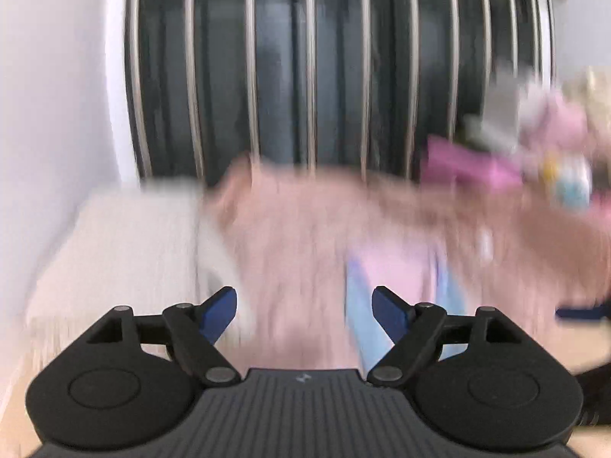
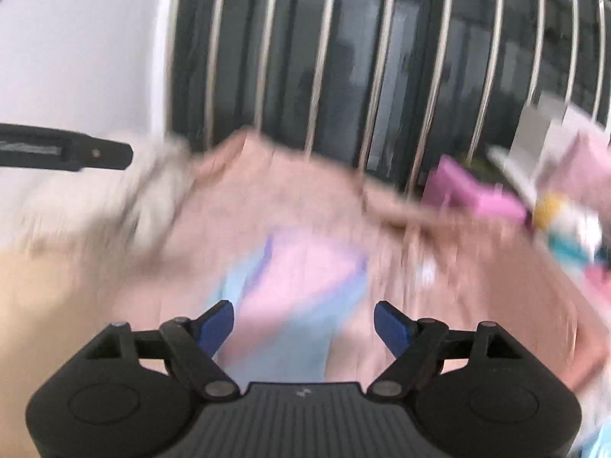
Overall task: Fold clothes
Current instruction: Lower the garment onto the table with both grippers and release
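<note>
Right wrist: garment (image 2: 290, 236) beyond open claw (image 2: 304, 322)

Both wrist feeds bright, soft even daylight, no hard shadows. I see heavy motion blur everywhere beyond the gripper bodies; fisheye bends the edges.

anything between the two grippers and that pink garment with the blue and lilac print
Nothing visible. Both the left gripper and right gripper are open and empty, with the pink garment spread directly ahead. The frames are motion-blurred, so small things could be missed.
</note>
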Demonstrator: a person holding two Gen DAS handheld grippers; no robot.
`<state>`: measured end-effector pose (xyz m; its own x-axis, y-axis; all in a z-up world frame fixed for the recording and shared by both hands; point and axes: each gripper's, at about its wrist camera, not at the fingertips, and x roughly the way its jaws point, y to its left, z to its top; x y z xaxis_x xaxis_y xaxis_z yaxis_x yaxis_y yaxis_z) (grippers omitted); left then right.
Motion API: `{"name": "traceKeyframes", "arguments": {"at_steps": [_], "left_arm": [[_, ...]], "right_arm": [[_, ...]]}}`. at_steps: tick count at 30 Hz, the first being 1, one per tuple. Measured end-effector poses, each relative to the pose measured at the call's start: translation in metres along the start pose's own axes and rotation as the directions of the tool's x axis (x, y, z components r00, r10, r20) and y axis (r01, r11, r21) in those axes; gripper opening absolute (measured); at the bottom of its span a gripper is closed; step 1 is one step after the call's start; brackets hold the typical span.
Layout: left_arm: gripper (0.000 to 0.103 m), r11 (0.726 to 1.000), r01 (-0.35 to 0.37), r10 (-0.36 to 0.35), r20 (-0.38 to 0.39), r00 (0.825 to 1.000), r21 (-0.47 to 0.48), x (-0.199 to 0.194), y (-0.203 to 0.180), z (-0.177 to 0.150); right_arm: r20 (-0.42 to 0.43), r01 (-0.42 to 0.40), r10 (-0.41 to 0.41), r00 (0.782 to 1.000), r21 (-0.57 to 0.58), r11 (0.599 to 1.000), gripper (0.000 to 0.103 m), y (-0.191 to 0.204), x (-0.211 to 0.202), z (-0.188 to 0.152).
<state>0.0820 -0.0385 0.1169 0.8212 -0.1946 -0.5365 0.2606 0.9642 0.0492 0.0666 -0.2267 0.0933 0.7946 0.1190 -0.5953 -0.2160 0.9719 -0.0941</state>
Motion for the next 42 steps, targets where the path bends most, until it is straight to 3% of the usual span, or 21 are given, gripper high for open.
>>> {"name": "traceKeyframes", "arguments": {"at_steps": [4, 6, 7, 9, 10, 13, 14, 16, 20, 22, 23, 25, 28, 30, 32, 34, 37, 39, 41, 42], "left_arm": [[0.079, 0.983, 0.156, -0.163, -0.076, 0.984, -0.092, -0.017, -0.018, -0.076], [0.077, 0.978, 0.164, -0.178, -0.100, 0.979, -0.129, -0.016, -0.026, -0.092], [0.070, 0.977, 0.160, -0.176, -0.111, 0.978, -0.141, -0.015, -0.029, -0.099], [0.045, 0.979, 0.147, -0.164, -0.120, 0.979, -0.140, -0.010, -0.034, -0.105], [0.009, 0.978, 0.146, -0.166, -0.130, 0.978, -0.147, -0.005, -0.033, -0.107], [0.004, 0.961, 0.156, -0.190, -0.130, 0.973, -0.230, -0.004, -0.018, -0.112], [0.004, 0.955, 0.151, -0.186, -0.118, 0.975, -0.256, -0.008, -0.011, -0.114], [0.004, 0.938, 0.137, -0.171, -0.084, 0.982, -0.320, -0.024, 0.007, -0.122], [0.004, 0.850, 0.190, -0.217, 0.002, 0.976, -0.491, -0.073, 0.055, -0.144], [0.005, 0.837, 0.135, -0.165, -0.009, 0.986, -0.530, -0.086, 0.067, -0.155], [0.012, 0.844, 0.085, -0.117, -0.027, 0.993, -0.530, -0.091, 0.071, -0.161], [0.018, 0.868, -0.014, -0.020, -0.063, 0.998, -0.497, -0.102, 0.073, -0.169], [0.021, 0.870, 0.122, -0.146, -0.014, 0.989, -0.477, -0.125, 0.061, -0.176], [0.030, 0.880, 0.196, -0.210, 0.015, 0.978, -0.434, -0.134, 0.046, -0.177], [0.035, 0.888, 0.229, -0.246, 0.010, 0.969, -0.398, -0.131, 0.032, -0.176], [0.035, 0.899, 0.239, -0.260, -0.010, 0.966, -0.367, -0.126, 0.019, -0.175], [0.035, 0.915, 0.187, -0.221, -0.058, 0.973, -0.358, -0.113, 0.014, -0.178], [0.031, 0.896, 0.179, -0.227, -0.072, 0.971, -0.405, -0.104, 0.017, -0.182], [0.002, 0.874, 0.190, -0.243, -0.065, 0.968, -0.448, -0.100, 0.020, -0.186], [0.002, 0.863, 0.193, -0.249, -0.060, 0.967, -0.467, -0.098, 0.023, -0.187]], "right_arm": [[-0.019, -0.058, 0.060, 0.998, 0.076, 0.995, 0.073, 0.005, -0.010, -0.059], [-0.017, -0.081, 0.083, 0.996, 0.094, 0.992, 0.065, 0.007, -0.007, -0.068], [-0.017, -0.092, 0.094, 0.995, 0.103, 0.990, 0.059, 0.008, -0.005, -0.072], [-0.027, -0.068, 0.070, 0.997, 0.098, 0.993, 0.056, 0.012, 0.003, -0.075], [-0.047, -0.065, 0.070, 0.996, 0.098, 0.993, 0.045, 0.013, 0.010, -0.075], [-0.063, -0.109, 0.118, 0.991, 0.120, 0.987, 0.006, 0.013, 0.020, -0.079], [-0.053, -0.100, 0.108, 0.993, 0.139, 0.985, 0.003, 0.011, 0.016, -0.080], [-0.020, -0.067, 0.072, 0.997, 0.187, 0.980, 0.002, 0.004, 0.005, -0.082], [0.046, -0.061, 0.050, 0.998, 0.284, 0.957, 0.002, -0.018, -0.039, -0.094], [0.053, -0.060, 0.046, 0.998, 0.298, 0.953, 0.005, -0.023, -0.056, -0.101], [0.040, -0.040, 0.030, 0.999, 0.287, 0.957, 0.011, -0.021, -0.059, -0.105], [0.033, 0.001, -0.009, 0.999, 0.254, 0.967, 0.033, -0.011, -0.067, -0.114], [0.104, -0.112, 0.089, 0.991, 0.241, 0.964, 0.034, 0.007, -0.095, -0.128], [0.128, -0.255, 0.231, 0.965, 0.218, 0.942, 0.039, 0.023, -0.108, -0.138], [0.091, -0.359, 0.348, 0.933, 0.176, 0.917, 0.039, 0.044, -0.106, -0.145], [0.072, -0.346, 0.340, 0.938, 0.109, 0.932, 0.039, 0.059, -0.106, -0.152], [0.051, -0.342, 0.340, 0.939, 0.022, 0.939, 0.039, 0.075, -0.108, -0.162], [0.043, -0.377, 0.377, 0.925, -0.006, 0.926, 0.040, 0.078, -0.112, -0.167], [0.038, -0.413, 0.413, 0.910, -0.003, 0.911, 0.040, 0.080, -0.111, -0.172], [0.034, -0.411, 0.411, 0.911, -0.007, 0.912, 0.039, 0.084, -0.110, -0.175]]}}
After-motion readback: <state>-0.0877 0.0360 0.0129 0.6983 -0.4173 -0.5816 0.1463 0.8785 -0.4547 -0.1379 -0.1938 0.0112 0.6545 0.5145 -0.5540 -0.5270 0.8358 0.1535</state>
